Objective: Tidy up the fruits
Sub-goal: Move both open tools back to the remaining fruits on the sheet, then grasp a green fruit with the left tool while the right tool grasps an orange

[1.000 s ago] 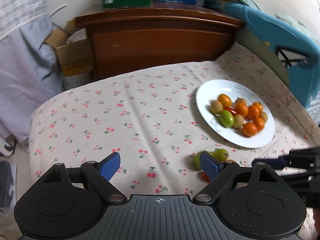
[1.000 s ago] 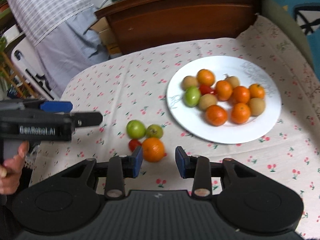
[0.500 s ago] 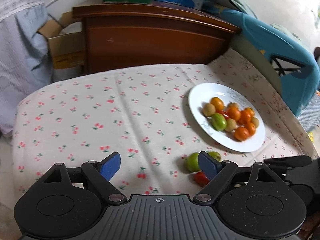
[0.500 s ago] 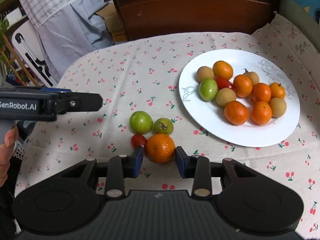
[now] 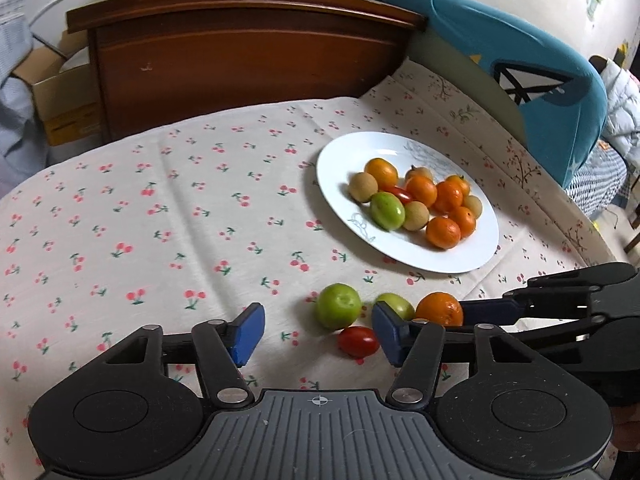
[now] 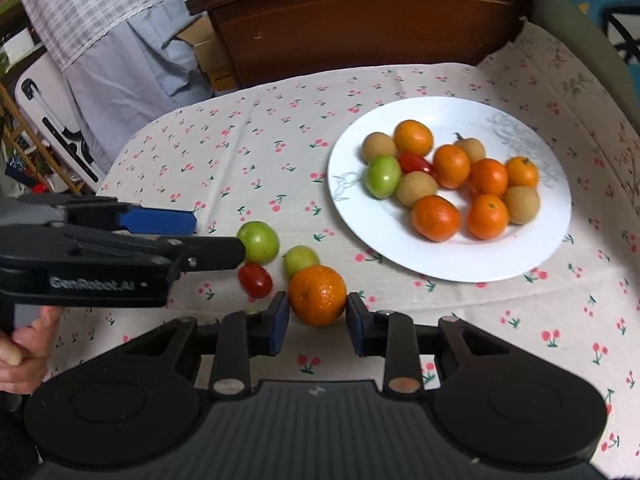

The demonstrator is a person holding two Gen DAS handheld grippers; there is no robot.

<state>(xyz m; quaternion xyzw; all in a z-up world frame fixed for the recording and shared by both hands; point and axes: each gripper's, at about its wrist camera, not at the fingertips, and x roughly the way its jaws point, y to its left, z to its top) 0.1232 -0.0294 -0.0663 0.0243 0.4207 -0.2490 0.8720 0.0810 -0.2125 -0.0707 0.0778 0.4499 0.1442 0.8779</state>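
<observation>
A white plate (image 6: 460, 120) holds several oranges, brown fruits, a green fruit and a red tomato. Loose on the cherry-print cloth lie an orange (image 6: 318, 294), a big green fruit (image 5: 338, 306), a smaller green fruit (image 5: 396, 306) and a red tomato (image 5: 358, 341). My right gripper (image 6: 317, 312) is closing, its blue pads touching both sides of the loose orange, which rests on the cloth. My left gripper (image 5: 316, 334) is closing too. The big green fruit and the tomato lie between its fingers, untouched.
A dark wooden headboard (image 5: 240, 52) bounds the far side, with boxes on top. A blue chair (image 5: 540, 80) stands at the right, a cardboard box (image 5: 60, 92) and hanging cloth at the left. A hand (image 6: 20, 344) holds the left gripper's handle.
The left gripper came down and nearer the loose fruits and its jaws narrowed a lot. The right gripper's jaws drew in around the orange until they met its sides.
</observation>
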